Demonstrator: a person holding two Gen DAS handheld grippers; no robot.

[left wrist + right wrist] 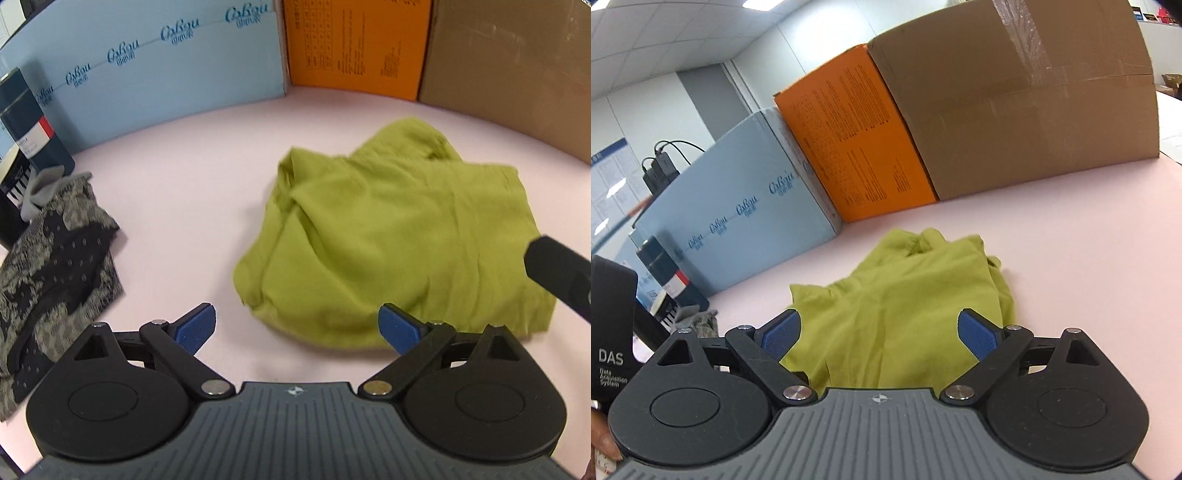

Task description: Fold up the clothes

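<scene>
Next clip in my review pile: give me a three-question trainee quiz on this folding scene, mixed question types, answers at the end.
1. True or false: the left gripper is clamped on the green garment.
2. Which box stands between the light blue box and the brown cardboard box? A) white B) orange C) black
3. Fill in: left of the green garment, on the pink table, lies a ______ patterned cloth.

Key:
1. False; both the left and right gripper have jaws spread wide, holding nothing.
2. B, the orange box.
3. Dark (black and grey).
</scene>
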